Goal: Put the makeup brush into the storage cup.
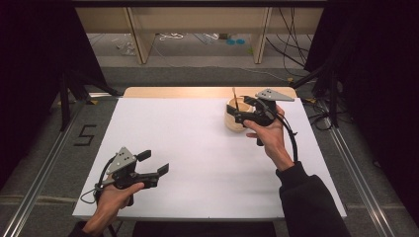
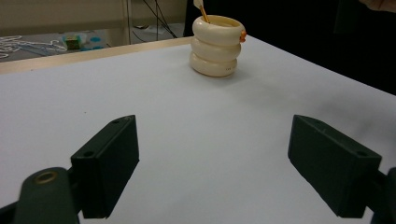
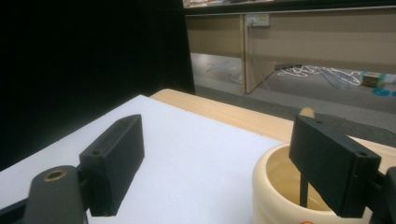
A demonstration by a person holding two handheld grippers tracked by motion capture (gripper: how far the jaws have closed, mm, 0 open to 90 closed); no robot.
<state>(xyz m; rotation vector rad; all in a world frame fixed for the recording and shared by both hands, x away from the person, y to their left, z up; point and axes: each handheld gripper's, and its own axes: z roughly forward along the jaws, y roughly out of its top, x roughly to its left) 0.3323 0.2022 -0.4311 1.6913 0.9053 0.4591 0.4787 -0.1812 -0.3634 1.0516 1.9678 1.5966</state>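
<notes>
The right gripper (image 1: 240, 109) has its jaws spread wide with nothing between them. It hangs at the rim of the cup (image 1: 236, 118), one jaw over the mouth, the other out over bare desk (image 1: 197, 148). The stick (image 1: 234, 98) stands in the cup, leaning on the inside wall, free of either jaw. The left gripper (image 1: 155, 163) rests low near the front-left of the desk, well apart from the cup, its jaws also released and empty.

Judging by this, the stick looks delivered into the cup and let go (the main step seems done). What seems left is to draw the right gripper away without knocking the cup; no other loose item lies on the desk.

The views differ in what they give. The high view sets out the layout: cup toward the far right of the white sheet, both hands and their spacing. The left gripper view shows the cup (image 2: 215, 45) from the side as a stack of three cream rings with a small orange mark at the rim, and the stick's top (image 2: 202, 10) poking out. The right gripper view looks down into the cup (image 3: 285, 196), showing its pale inside and the stick (image 3: 304, 186) standing behind the jaw (its tip just clears the jaw's top).
</notes>
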